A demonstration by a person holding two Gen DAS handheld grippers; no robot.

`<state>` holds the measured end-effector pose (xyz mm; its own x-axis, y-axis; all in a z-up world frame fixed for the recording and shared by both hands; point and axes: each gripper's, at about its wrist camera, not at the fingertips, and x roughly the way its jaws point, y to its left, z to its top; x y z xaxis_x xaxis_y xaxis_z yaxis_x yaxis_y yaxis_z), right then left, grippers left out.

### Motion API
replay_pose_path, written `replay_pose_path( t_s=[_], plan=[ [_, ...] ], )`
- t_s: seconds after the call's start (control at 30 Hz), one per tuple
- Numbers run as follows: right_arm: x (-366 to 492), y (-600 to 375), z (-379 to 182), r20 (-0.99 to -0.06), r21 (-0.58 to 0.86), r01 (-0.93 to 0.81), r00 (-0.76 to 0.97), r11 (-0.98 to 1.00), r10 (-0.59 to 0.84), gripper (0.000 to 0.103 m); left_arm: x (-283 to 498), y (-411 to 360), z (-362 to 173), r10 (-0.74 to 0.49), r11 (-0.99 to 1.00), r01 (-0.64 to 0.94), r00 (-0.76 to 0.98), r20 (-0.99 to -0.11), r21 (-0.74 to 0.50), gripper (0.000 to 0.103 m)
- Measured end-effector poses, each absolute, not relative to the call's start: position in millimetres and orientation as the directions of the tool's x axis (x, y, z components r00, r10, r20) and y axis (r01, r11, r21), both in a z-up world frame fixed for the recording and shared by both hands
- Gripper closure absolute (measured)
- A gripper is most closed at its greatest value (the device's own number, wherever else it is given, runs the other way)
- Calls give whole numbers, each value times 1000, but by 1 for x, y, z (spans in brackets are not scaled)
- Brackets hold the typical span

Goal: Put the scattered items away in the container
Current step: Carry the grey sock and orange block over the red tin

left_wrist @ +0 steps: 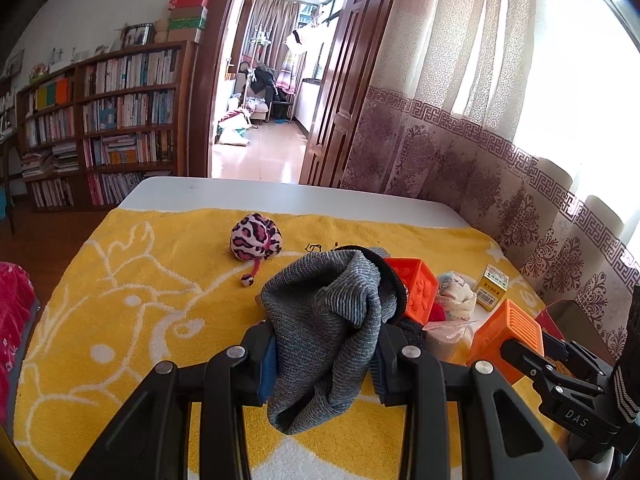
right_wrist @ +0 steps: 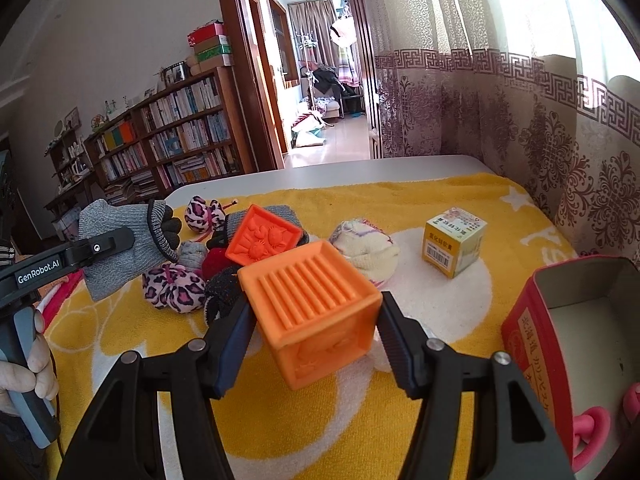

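My left gripper [left_wrist: 324, 364] is shut on a grey knit glove [left_wrist: 332, 312] and holds it above the yellow towel [left_wrist: 132, 304]; it also shows in the right wrist view [right_wrist: 120, 248]. My right gripper [right_wrist: 316, 340] is shut on an orange ribbed cube [right_wrist: 316, 312], seen from the left wrist view [left_wrist: 506, 336]. The red container [right_wrist: 536, 344] stands open at the right, with a pink item [right_wrist: 592, 428] inside. A second orange cube [right_wrist: 264, 236], leopard-print pouches [right_wrist: 172, 288] [left_wrist: 256, 236], a cream knit item [right_wrist: 368, 252] and a small yellow box [right_wrist: 454, 242] lie on the towel.
The towel covers a white table [left_wrist: 280, 194] beside a patterned curtain [right_wrist: 560, 128] on the right. A bookshelf [left_wrist: 112, 120] and an open doorway [left_wrist: 264, 100] stand beyond. A pink cloth [left_wrist: 12, 312] lies at the left edge.
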<state>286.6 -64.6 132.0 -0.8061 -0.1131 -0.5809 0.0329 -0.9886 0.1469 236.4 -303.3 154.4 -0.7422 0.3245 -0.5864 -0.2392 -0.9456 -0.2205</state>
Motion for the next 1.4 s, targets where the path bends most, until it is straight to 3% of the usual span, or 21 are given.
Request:
replay_pose_path(
  t_s=[0.7, 0.97, 1.4],
  plan=[
    [302, -42, 151, -499, 152, -86, -866, -985, -2, 38, 260, -264, 158, 310, -946, -306, -766, -563, -104, 65],
    [322, -32, 172, -424, 158, -131, -904, -979, 53, 38, 272, -240, 159, 339, -929, -362, -754, -563, -74, 65],
    [375, 9, 210, -357, 169, -246, -918, -954, 173, 38, 299, -187, 171, 456, -876, -459, -692, -559, -146, 65]
  ],
)
